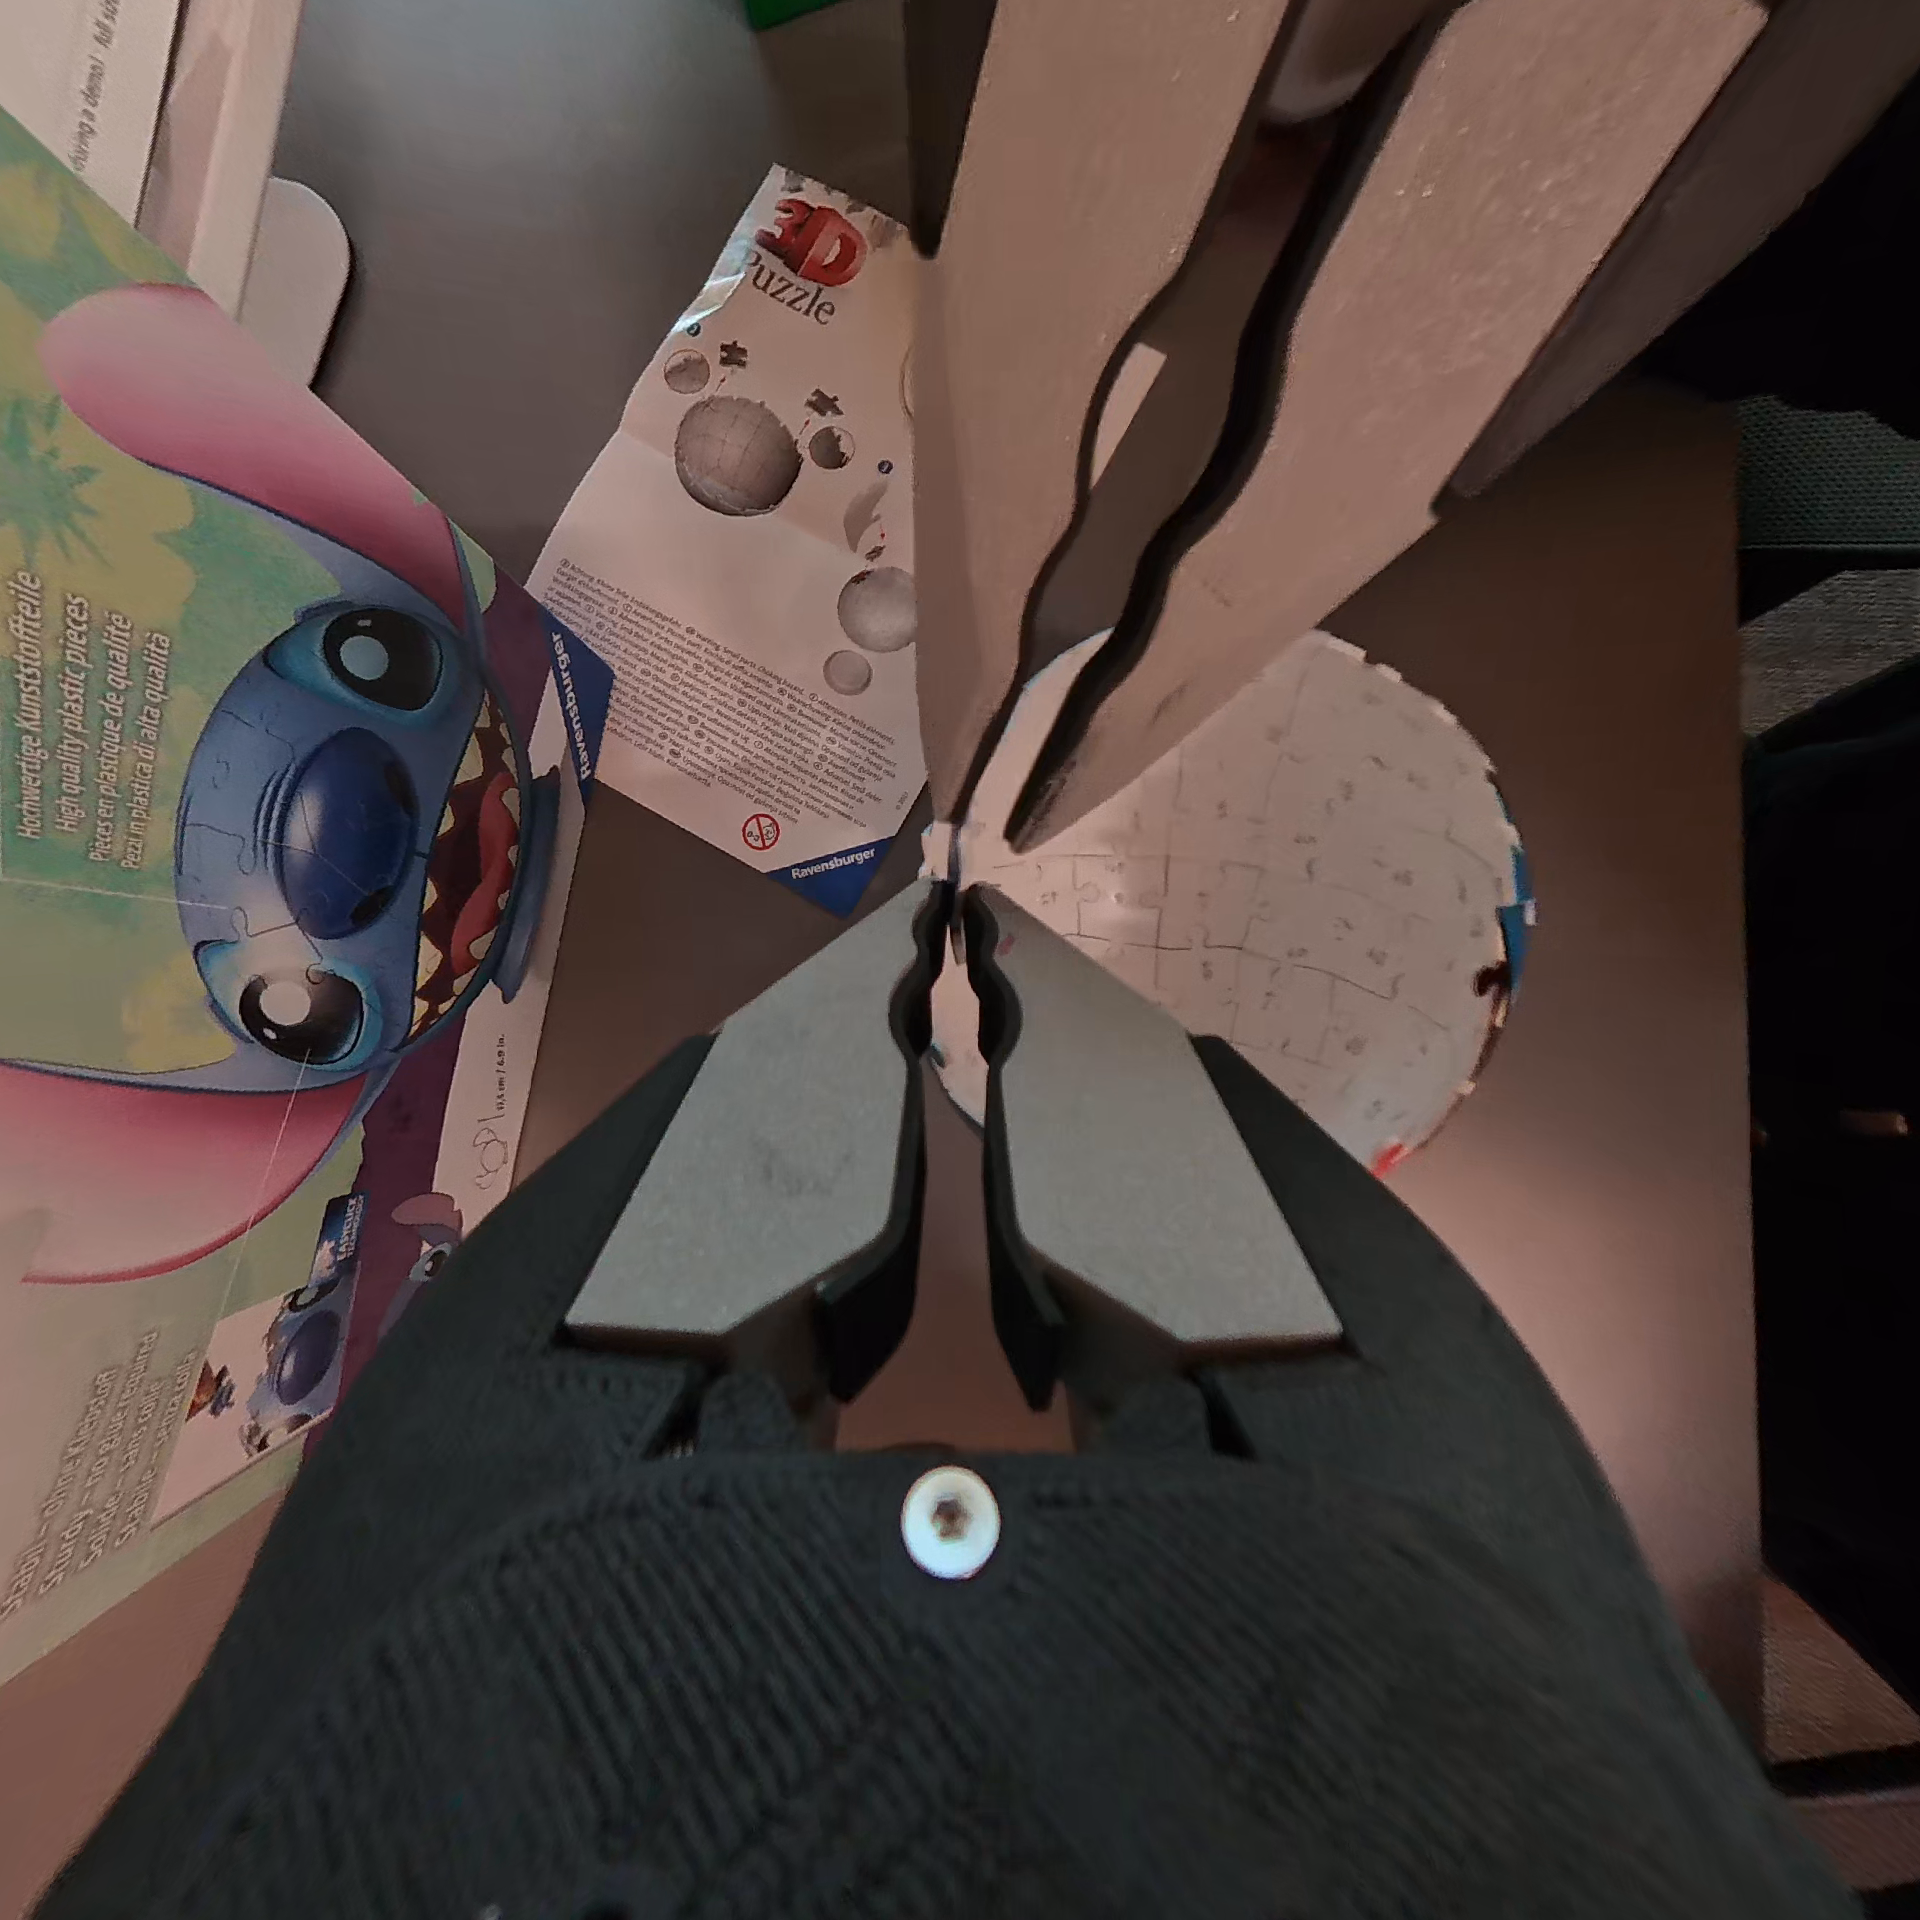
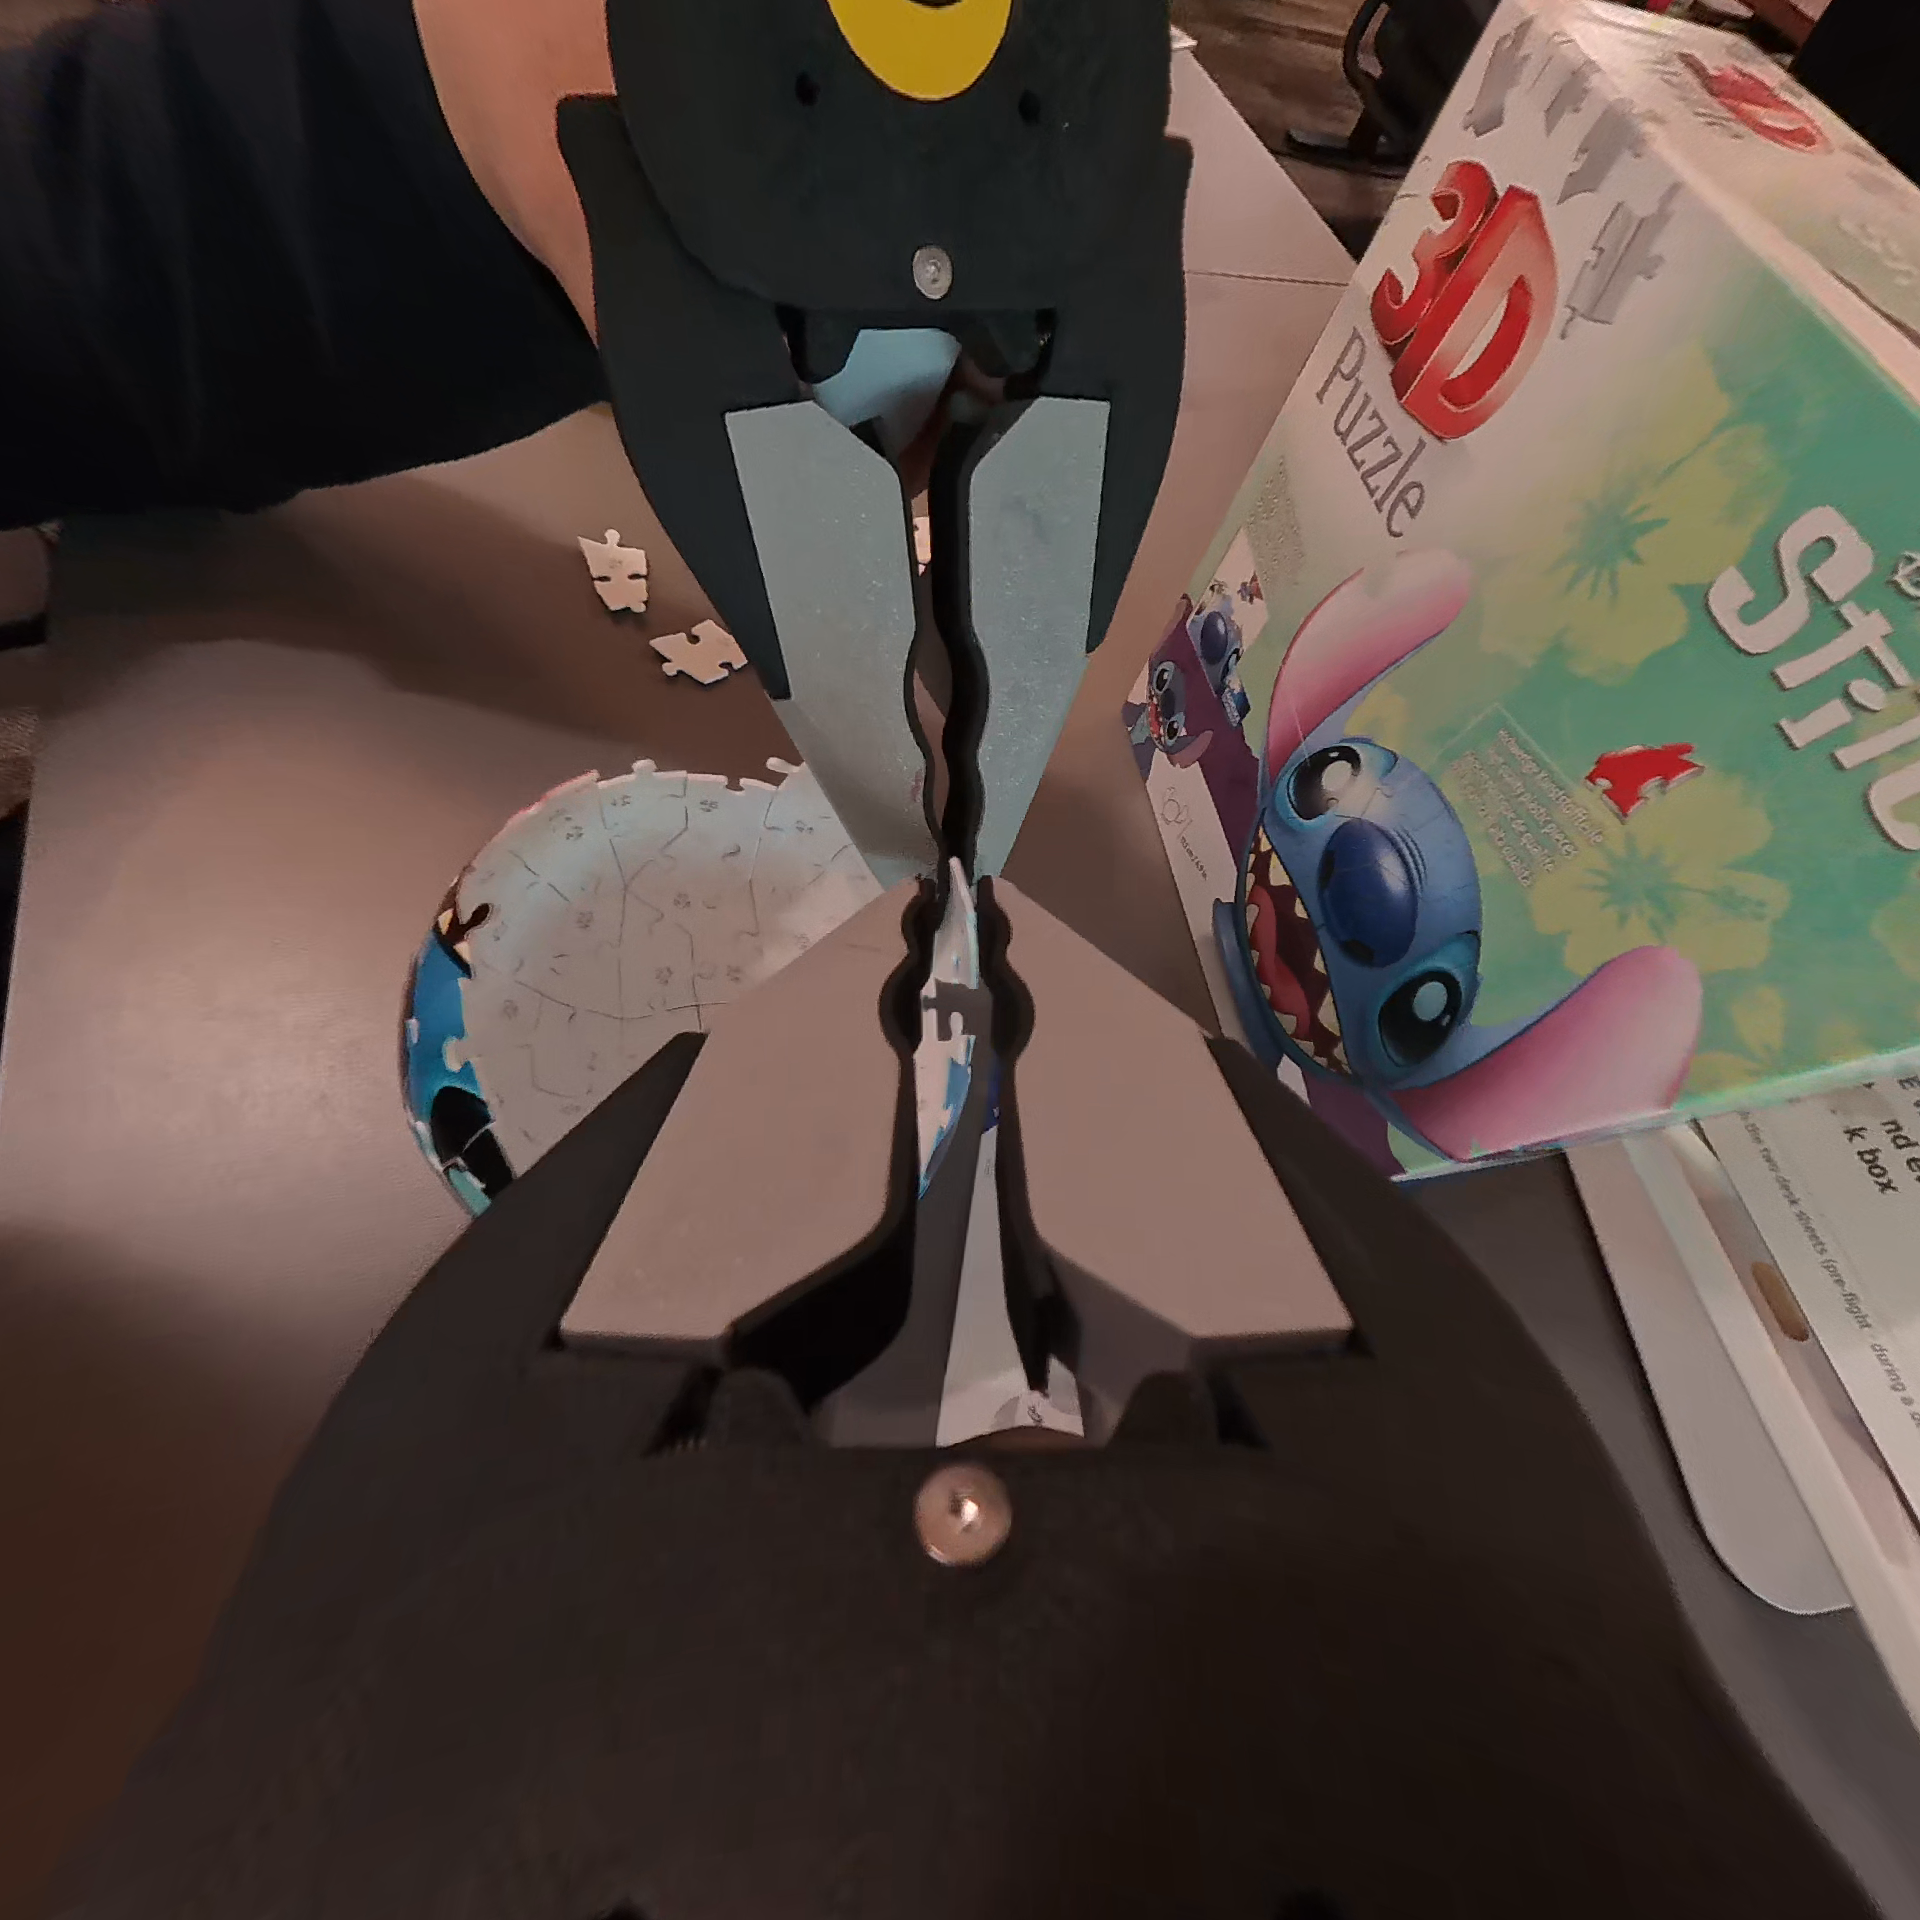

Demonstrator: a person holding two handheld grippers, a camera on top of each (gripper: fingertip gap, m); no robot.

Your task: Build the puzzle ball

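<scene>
I see my left hand-held gripper (image 1: 948, 896) and right hand-held gripper (image 2: 951, 894) tip to tip, both clamped on one small white piece (image 1: 940, 847). Under them the half ball (image 2: 623, 935) lies open side up on the table (image 2: 208, 831), holding nothing. The box (image 2: 1558, 623) stands beside it.

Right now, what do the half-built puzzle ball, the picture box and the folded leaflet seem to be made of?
The half-built white-inside puzzle ball shell looks like rigid curved plastic pieces, matte inside, printed blue outside; it holds its bowl shape. The green picture box looks like glossy printed cardboard, with folded edges. The folded white instruction leaflet looks like thin paper, visibly creased.
</scene>
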